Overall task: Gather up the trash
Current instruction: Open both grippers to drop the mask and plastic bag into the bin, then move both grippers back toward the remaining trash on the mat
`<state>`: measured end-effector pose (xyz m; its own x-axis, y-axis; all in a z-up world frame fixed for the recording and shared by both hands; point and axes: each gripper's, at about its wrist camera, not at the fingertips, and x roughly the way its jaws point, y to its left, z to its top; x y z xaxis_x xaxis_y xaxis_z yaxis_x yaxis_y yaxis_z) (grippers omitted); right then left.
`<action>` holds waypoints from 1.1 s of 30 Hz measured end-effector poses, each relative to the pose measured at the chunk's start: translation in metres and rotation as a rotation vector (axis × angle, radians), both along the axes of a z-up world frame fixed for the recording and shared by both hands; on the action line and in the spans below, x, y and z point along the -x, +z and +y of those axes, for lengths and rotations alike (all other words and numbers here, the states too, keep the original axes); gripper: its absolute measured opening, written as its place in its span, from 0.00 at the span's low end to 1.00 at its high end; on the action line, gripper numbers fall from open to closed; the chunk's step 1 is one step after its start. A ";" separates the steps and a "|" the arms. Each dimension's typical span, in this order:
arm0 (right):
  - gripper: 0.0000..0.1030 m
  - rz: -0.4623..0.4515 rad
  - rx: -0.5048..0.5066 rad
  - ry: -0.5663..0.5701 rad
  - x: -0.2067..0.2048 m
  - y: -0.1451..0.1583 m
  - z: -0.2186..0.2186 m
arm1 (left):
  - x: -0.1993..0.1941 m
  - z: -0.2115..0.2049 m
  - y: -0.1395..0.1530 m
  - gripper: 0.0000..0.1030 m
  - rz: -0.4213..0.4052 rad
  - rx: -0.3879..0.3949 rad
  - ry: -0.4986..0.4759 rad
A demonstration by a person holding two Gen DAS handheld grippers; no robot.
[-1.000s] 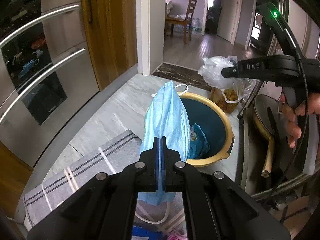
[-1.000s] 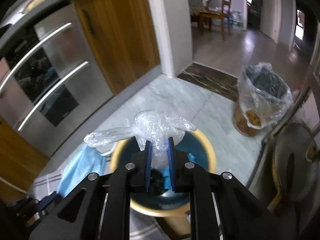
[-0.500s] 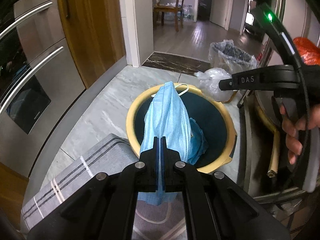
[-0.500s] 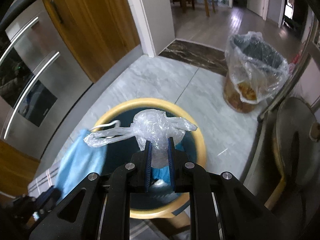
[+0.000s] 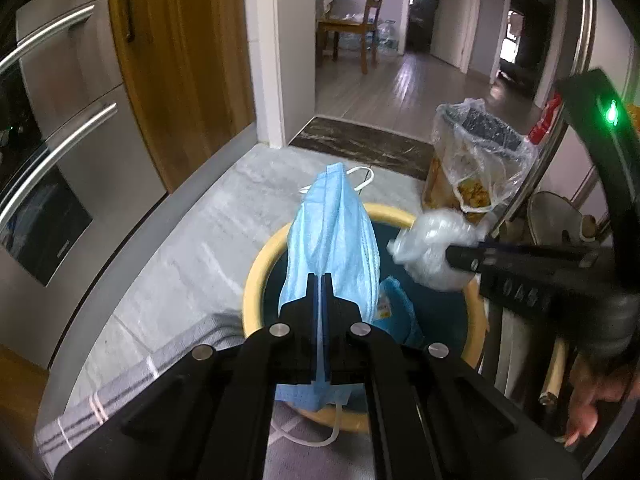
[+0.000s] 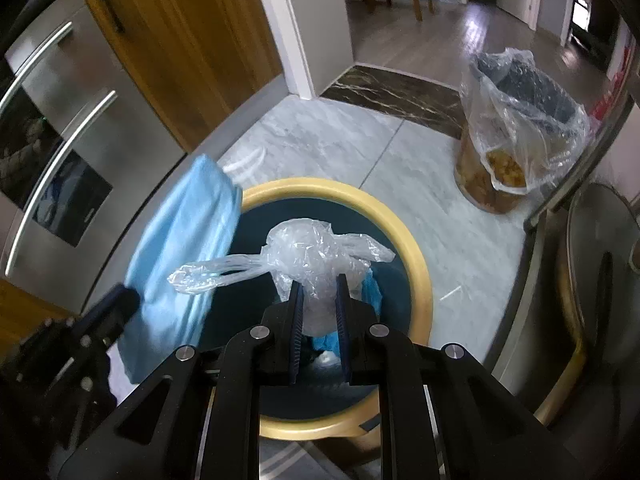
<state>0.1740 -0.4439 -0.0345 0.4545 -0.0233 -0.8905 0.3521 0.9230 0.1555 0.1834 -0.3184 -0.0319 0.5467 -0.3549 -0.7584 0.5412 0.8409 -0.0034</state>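
Daylight pours in from the far doorway (image 5: pixel 520 32), glare streaks the oven handles (image 6: pixel 60 128), fisheye corners go black, and the blue mask (image 6: pixel 180 264) blurs.

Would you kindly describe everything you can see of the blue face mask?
The blue face mask is a pleated, light blue disposable type of thin, soft-looking fabric with white elastic ear loops, one at its top and one hanging below. It is folded lengthwise and stands roughly upright, pinched at its lower part by the shut left gripper, above the near-left rim of the yellow-rimmed bin. Only that gripper visibly touches it.
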 end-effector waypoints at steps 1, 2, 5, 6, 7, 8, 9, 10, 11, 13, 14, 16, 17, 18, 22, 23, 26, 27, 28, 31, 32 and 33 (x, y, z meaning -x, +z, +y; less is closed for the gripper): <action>0.16 0.004 -0.005 -0.004 0.000 -0.001 -0.001 | -0.002 -0.003 -0.002 0.02 -0.002 -0.008 -0.005; 0.16 0.007 -0.009 -0.007 -0.001 -0.003 -0.002 | -0.002 -0.004 -0.004 0.02 -0.002 -0.013 -0.006; 0.16 0.009 -0.014 -0.013 -0.001 -0.005 -0.003 | -0.004 -0.007 -0.014 0.02 0.013 -0.026 0.002; 0.16 0.009 -0.015 -0.014 -0.001 -0.005 -0.003 | -0.006 -0.006 -0.018 0.02 0.030 -0.023 0.009; 0.16 0.008 -0.020 -0.015 -0.001 -0.006 -0.004 | -0.007 -0.004 -0.020 0.02 0.040 -0.020 0.012; 0.16 0.008 -0.023 -0.015 -0.001 -0.006 -0.003 | -0.008 -0.003 -0.023 0.02 0.053 -0.012 0.019; 0.18 0.008 -0.027 -0.012 -0.001 -0.006 -0.003 | -0.009 -0.002 -0.025 0.02 0.063 -0.008 0.020; 0.18 0.008 -0.028 -0.010 -0.001 -0.006 -0.002 | -0.010 -0.002 -0.026 0.02 0.069 -0.007 0.021; 0.19 0.008 -0.032 -0.008 -0.001 -0.006 -0.002 | -0.010 -0.002 -0.027 0.02 0.071 -0.010 0.020; 0.22 0.006 -0.041 -0.006 -0.002 -0.007 -0.002 | -0.010 -0.001 -0.028 0.03 0.071 -0.018 0.020; 0.22 0.006 -0.042 -0.006 -0.002 -0.007 -0.002 | -0.010 -0.001 -0.029 0.04 0.070 -0.021 0.020; 0.25 0.006 -0.045 -0.003 -0.002 -0.007 -0.002 | -0.010 -0.001 -0.030 0.08 0.071 -0.026 0.022; 0.25 0.006 -0.047 -0.001 -0.002 -0.007 -0.001 | -0.010 0.000 -0.030 0.12 0.070 -0.027 0.023; 0.26 0.005 -0.047 0.001 -0.002 -0.007 -0.001 | -0.009 0.000 -0.030 0.15 0.068 -0.027 0.024; 0.29 0.001 -0.050 0.008 -0.002 -0.006 0.002 | -0.008 0.004 -0.030 0.22 0.057 -0.036 0.027; 0.30 0.000 -0.050 0.010 -0.002 -0.006 0.002 | -0.008 0.005 -0.030 0.25 0.056 -0.034 0.027; 0.35 0.001 -0.052 0.014 -0.003 -0.006 0.003 | -0.007 0.007 -0.030 0.31 0.053 -0.034 0.033; 0.39 0.002 -0.049 0.013 -0.003 -0.006 0.003 | -0.007 0.008 -0.031 0.33 0.054 -0.036 0.035; 0.43 0.002 -0.048 0.012 -0.003 -0.006 0.003 | -0.006 0.010 -0.032 0.33 0.055 -0.038 0.036; 0.50 0.001 -0.044 0.011 -0.003 -0.004 0.004 | -0.003 0.014 -0.033 0.34 0.059 -0.040 0.041; 0.51 0.000 -0.041 0.011 -0.003 -0.003 0.005 | -0.002 0.016 -0.033 0.34 0.058 -0.040 0.043; 0.52 -0.001 -0.038 0.011 -0.003 -0.002 0.006 | -0.001 0.018 -0.032 0.35 0.057 -0.040 0.044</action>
<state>0.1770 -0.4382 -0.0370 0.4556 0.0154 -0.8901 0.3415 0.9203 0.1907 0.1840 -0.3005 -0.0636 0.5169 -0.2999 -0.8018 0.5034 0.8640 0.0014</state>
